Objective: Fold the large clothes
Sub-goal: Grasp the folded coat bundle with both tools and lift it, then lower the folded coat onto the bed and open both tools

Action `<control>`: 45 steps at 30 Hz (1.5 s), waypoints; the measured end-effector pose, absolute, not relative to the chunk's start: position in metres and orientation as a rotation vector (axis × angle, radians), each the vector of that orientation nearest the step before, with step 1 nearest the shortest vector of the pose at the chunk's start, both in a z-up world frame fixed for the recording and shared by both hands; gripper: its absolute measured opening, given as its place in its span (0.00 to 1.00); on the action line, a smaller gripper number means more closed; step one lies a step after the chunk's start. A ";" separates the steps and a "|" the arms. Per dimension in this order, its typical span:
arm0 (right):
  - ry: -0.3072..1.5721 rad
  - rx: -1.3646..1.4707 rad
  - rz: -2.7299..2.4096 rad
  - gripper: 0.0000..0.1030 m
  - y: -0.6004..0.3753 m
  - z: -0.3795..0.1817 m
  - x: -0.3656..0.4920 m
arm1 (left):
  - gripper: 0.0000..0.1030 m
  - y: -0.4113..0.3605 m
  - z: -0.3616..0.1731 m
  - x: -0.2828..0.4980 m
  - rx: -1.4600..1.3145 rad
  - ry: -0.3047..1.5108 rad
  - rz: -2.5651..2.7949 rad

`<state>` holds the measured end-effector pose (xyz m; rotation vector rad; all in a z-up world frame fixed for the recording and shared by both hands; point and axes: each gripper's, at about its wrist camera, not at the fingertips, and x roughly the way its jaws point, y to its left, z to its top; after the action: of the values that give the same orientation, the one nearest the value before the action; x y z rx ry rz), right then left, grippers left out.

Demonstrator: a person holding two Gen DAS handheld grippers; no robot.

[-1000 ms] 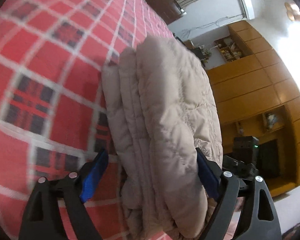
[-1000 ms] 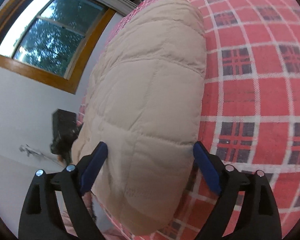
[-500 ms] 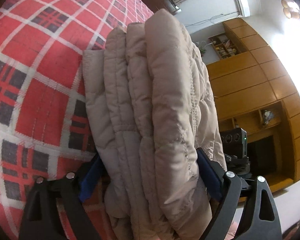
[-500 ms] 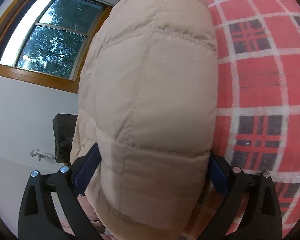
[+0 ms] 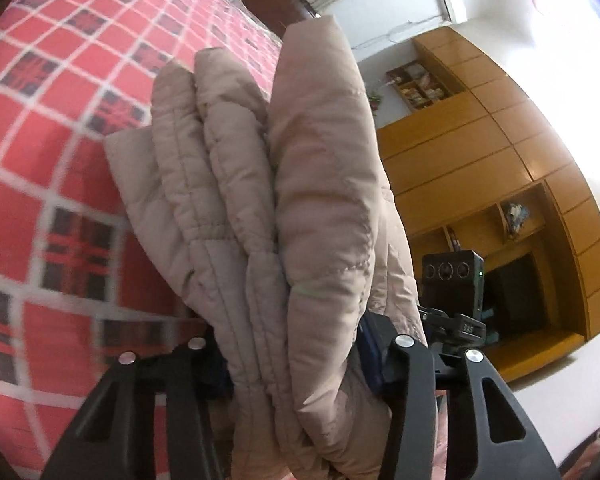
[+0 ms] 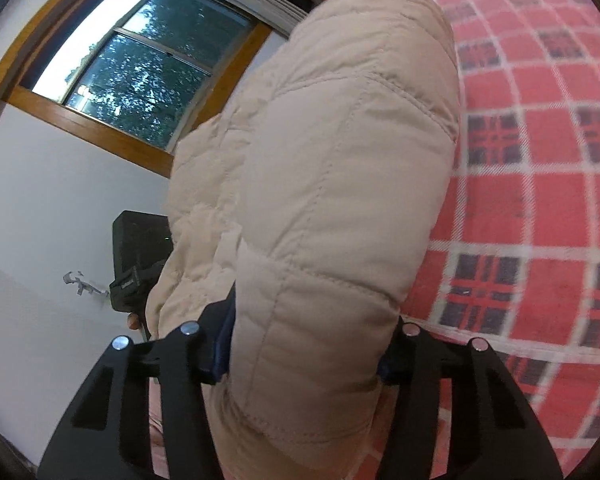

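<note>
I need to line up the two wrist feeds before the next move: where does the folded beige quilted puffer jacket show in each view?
Left wrist: folded beige quilted puffer jacket fills the centre, stacked layers edge-on, clamped by the left gripper.
Right wrist: its broad padded face fills the centre, clamped by the right gripper.
Shared landmark: red plaid bedspread.

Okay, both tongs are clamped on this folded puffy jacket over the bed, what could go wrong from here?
1. The left tongs pinch several slippery layers of the folded beige quilted jacket; an inner layer may slide out and undo the fold.
2. The right tongs squeeze compressible padding, so grip may loosen above the red plaid bedcover.
</note>
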<state>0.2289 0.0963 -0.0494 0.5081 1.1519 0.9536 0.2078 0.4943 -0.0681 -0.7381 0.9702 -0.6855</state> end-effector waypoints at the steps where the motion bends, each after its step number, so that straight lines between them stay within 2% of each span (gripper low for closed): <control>1: 1.135 0.502 0.949 0.50 0.090 -0.044 0.228 | 0.46 0.486 -0.063 0.210 -0.730 0.962 -0.700; 11: 1.040 0.474 0.835 0.50 0.004 -0.007 0.239 | 0.46 0.405 -0.042 0.257 -0.632 0.936 -0.787; 21: 1.136 0.512 0.754 0.51 -0.048 -0.058 0.272 | 0.46 0.365 -0.090 0.278 -0.601 1.017 -0.711; 32: 1.128 0.554 0.795 0.60 -0.069 -0.078 0.279 | 0.59 0.376 -0.105 0.256 -0.577 0.967 -0.610; 34: 1.129 0.558 0.785 0.66 -0.067 -0.076 0.278 | 0.61 0.375 -0.102 0.257 -0.590 0.972 -0.594; 36: 1.119 0.548 0.764 0.73 -0.073 -0.075 0.273 | 0.66 0.371 -0.095 0.255 -0.601 0.986 -0.552; 37: 1.109 0.532 0.732 0.79 -0.077 -0.073 0.270 | 0.67 0.373 -0.092 0.254 -0.600 0.989 -0.537; 40: 1.060 0.481 0.681 0.89 -0.084 -0.055 0.255 | 0.68 0.379 -0.074 0.244 -0.564 0.979 -0.480; 43: 1.024 0.395 0.574 0.92 -0.088 -0.037 0.234 | 0.79 0.384 -0.050 0.222 -0.441 0.916 -0.329; 45: 1.003 0.319 0.481 0.94 -0.088 -0.024 0.215 | 0.81 0.384 -0.034 0.203 -0.353 0.856 -0.229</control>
<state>0.2155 -0.0883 -0.0241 0.3193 1.0030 0.4806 0.2034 0.3837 -0.0342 -0.3531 0.8559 -0.2290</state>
